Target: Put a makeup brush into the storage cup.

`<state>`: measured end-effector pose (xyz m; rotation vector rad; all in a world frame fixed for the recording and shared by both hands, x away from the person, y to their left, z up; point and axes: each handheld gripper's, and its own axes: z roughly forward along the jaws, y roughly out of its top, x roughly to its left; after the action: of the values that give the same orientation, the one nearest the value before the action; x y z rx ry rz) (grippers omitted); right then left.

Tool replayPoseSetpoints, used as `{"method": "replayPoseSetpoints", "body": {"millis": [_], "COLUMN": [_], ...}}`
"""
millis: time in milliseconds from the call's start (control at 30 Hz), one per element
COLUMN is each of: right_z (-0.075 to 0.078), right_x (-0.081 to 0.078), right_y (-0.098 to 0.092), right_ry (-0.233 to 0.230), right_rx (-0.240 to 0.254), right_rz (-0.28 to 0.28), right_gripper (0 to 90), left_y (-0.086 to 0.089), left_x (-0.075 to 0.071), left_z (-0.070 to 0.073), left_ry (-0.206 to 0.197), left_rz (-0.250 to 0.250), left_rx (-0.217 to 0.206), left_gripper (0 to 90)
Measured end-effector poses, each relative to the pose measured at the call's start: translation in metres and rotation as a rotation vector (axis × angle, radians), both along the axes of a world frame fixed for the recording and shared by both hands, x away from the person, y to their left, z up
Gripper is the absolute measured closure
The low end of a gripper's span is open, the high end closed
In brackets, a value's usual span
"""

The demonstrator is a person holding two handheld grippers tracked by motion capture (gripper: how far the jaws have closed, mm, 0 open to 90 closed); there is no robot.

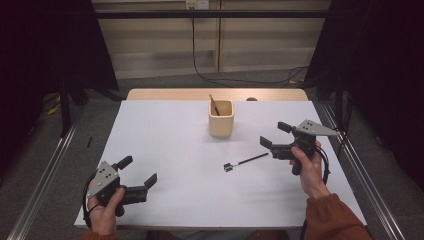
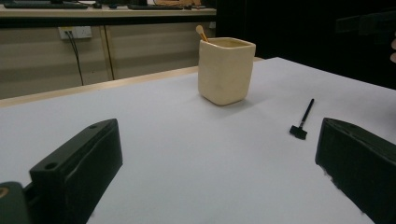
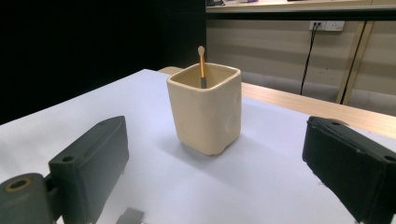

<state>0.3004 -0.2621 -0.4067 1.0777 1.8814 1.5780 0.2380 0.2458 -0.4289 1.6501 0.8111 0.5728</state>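
Note:
A cream square cup (image 1: pixel 221 118) (image 2: pixel 226 70) (image 3: pixel 206 108) stands upright at the back middle of the white table (image 1: pixel 165 145). An orange-handled stick (image 1: pixel 214 104) (image 2: pixel 201 33) (image 3: pixel 202 66) leans inside it. A thin black brush (image 1: pixel 245 161) (image 2: pixel 302 120) lies flat in front of the cup, to its right. My left gripper (image 1: pixel 137 171) hovers open near the front left corner, nothing between its jaws. My right gripper (image 1: pixel 274 134) is open at the right side, just right of the brush handle, facing the cup.
A wooden strip (image 1: pixel 215 94) runs along the table's far edge. Black cables (image 1: pixel 235 79) trail on the floor behind. Metal rails (image 1: pixel 40 175) flank the table on both sides. Dark curtains hang at left and right.

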Motion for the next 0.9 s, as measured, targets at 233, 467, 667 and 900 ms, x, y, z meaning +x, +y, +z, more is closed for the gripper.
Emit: {"method": "replayPoseSetpoints", "body": {"millis": [233,467,667,900], "right_z": [-0.003,-0.007,-0.008,-0.011], "right_x": [-0.021,-0.035,-0.051,-0.063], "right_y": [-0.011,-0.020,-0.031,-0.037], "right_ry": [-0.002,0.007,0.002,0.006], "right_rx": [0.000,-0.028,-0.005,0.005], "right_rz": [-0.012,-0.035,-0.056,-0.065], "right_gripper": [6.0,6.0,6.0,6.0], "left_y": [0.002,0.002,0.003,0.003], "left_x": [-0.001,-0.004,-0.004,-0.004], "left_z": [0.000,-0.001,-0.001,-0.001], "left_ry": [0.004,0.003,0.005,0.005], "left_rz": [0.004,-0.006,-0.004,-0.008], "left_rx": [0.000,0.010,0.002,0.001], "left_gripper": [0.7,0.7,0.7,0.7]}}
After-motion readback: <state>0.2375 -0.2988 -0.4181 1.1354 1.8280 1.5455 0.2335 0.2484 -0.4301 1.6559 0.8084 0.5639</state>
